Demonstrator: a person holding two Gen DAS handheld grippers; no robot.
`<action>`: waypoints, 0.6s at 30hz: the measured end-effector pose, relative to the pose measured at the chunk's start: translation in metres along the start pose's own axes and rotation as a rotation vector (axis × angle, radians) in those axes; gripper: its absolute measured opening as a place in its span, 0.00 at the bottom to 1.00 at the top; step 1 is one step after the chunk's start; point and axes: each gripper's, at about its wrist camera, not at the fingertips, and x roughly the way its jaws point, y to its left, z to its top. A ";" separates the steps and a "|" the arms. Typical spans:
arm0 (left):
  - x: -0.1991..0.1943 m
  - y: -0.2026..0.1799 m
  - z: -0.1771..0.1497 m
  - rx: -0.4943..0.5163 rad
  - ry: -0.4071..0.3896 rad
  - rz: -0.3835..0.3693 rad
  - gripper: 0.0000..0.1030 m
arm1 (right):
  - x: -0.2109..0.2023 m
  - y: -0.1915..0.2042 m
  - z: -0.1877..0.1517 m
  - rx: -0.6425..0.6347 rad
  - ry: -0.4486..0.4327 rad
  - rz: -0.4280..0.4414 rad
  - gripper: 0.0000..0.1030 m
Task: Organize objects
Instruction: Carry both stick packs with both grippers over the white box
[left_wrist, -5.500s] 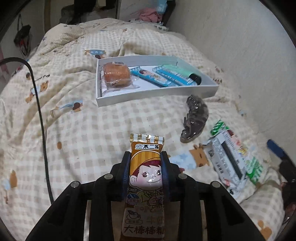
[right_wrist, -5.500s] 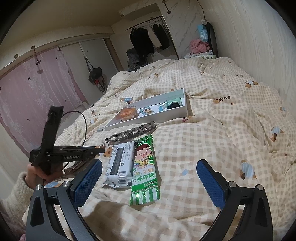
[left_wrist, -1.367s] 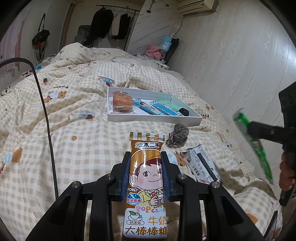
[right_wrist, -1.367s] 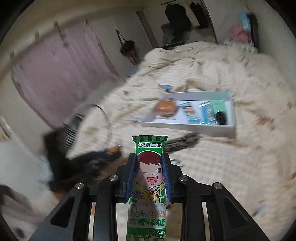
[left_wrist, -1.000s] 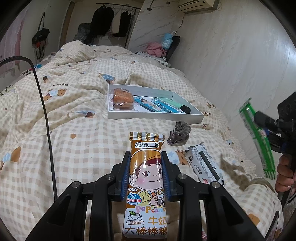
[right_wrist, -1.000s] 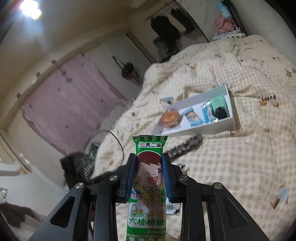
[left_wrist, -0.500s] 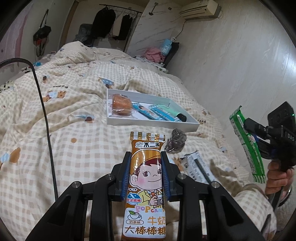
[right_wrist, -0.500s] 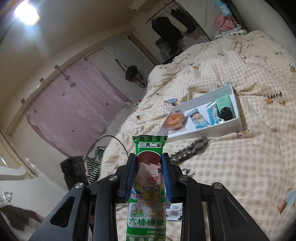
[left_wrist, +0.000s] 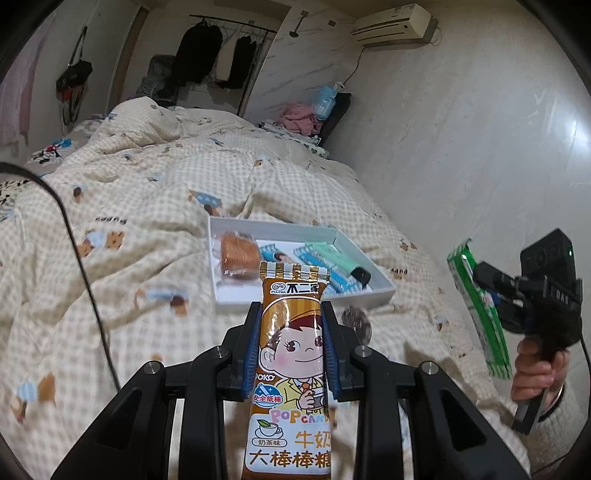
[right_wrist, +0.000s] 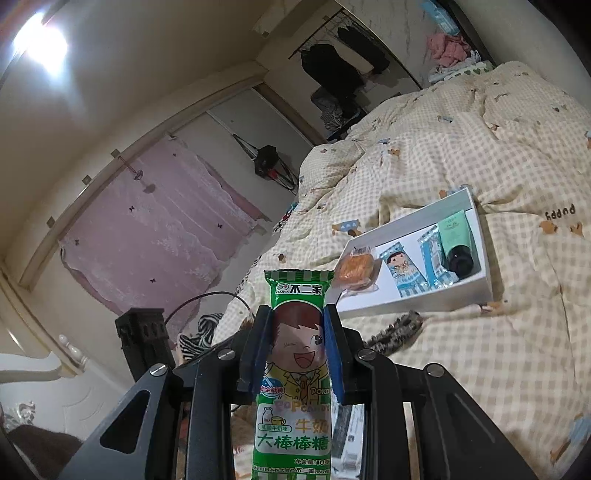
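Observation:
My left gripper (left_wrist: 291, 314) is shut on a brown lollipop packet (left_wrist: 291, 373) and holds it in the air above the bed. My right gripper (right_wrist: 297, 317) is shut on a green lollipop packet (right_wrist: 295, 387); it also shows in the left wrist view (left_wrist: 476, 306), held up at the right. A white tray (left_wrist: 306, 297) (right_wrist: 417, 304) lies on the quilt ahead. It holds a wrapped pastry (left_wrist: 236, 254) (right_wrist: 354, 267), blue packets (left_wrist: 334, 275) (right_wrist: 400, 271) and a mint tube (left_wrist: 336, 254) (right_wrist: 456, 236).
A dark hair clip (left_wrist: 356, 323) (right_wrist: 393, 332) lies on the quilt just in front of the tray. A white packet (right_wrist: 351, 432) shows behind my right fingers. A black cable (left_wrist: 88, 280) runs over the bed's left side. A wall is at the right.
Both grippers have risen and tilted up, each still gripping its packet. The tray looks farther off. The right gripper has shifted a little lower in the left wrist view.

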 end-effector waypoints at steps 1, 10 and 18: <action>0.006 -0.001 0.009 0.001 0.008 -0.004 0.31 | 0.001 -0.001 0.005 0.006 -0.003 0.015 0.28; 0.056 -0.028 0.066 -0.047 -0.035 0.024 0.31 | 0.024 -0.020 0.046 0.117 -0.097 0.095 0.28; 0.123 -0.014 0.095 -0.229 0.096 0.080 0.31 | 0.052 -0.050 0.069 0.179 -0.079 0.035 0.28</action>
